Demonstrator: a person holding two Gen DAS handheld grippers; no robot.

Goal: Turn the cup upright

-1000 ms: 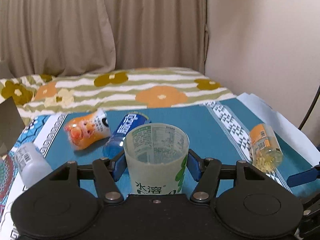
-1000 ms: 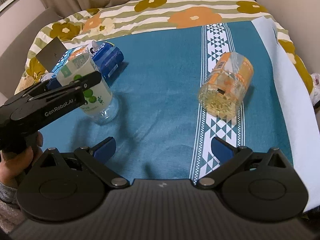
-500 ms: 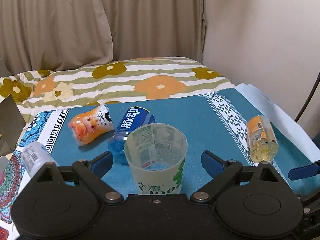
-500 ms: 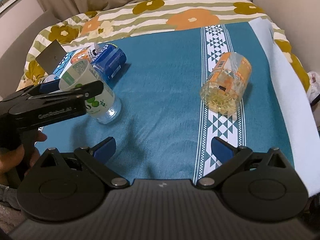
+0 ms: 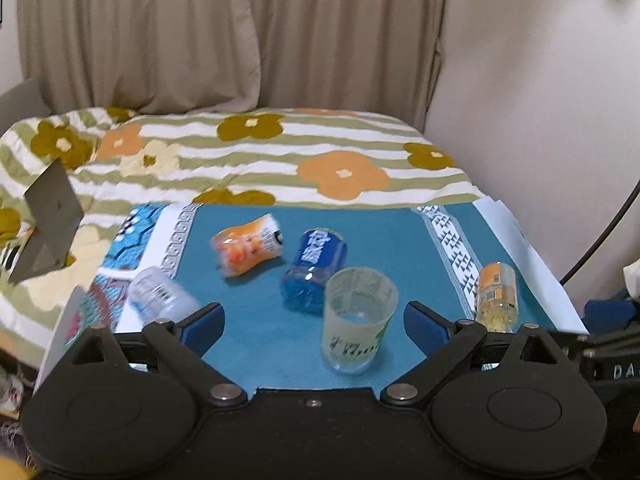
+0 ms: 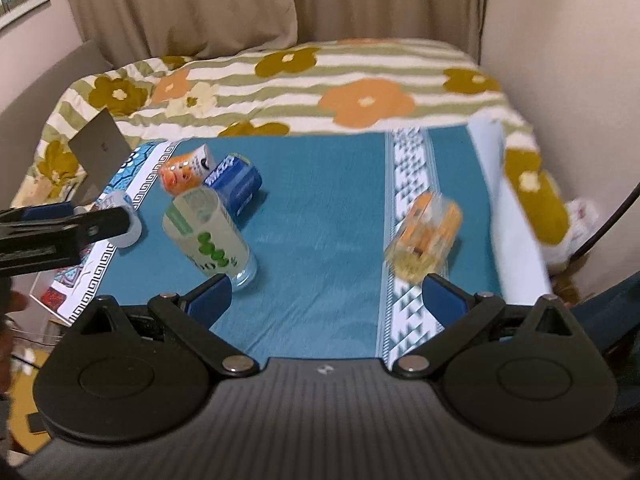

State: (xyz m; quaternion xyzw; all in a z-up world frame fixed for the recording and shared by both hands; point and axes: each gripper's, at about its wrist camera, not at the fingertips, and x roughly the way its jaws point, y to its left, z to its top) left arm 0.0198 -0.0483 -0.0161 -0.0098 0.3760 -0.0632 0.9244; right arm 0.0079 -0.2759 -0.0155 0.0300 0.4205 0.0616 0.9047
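A frosted cup with green print stands upright on the teal cloth, mouth up. It also shows in the right wrist view. My left gripper is open and empty, drawn back from the cup, which sits free between its blue fingertips. The left gripper shows from the side in the right wrist view, left of the cup. My right gripper is open and empty above the cloth's near part.
Lying on the cloth are a blue cup, an orange cup, a clear cup and an orange-labelled clear cup at the right. A grey card stands at the left. A flowered blanket lies behind.
My left gripper opened, let go of the upright cup and drew back and up. My right gripper also pulled back from the cloth.
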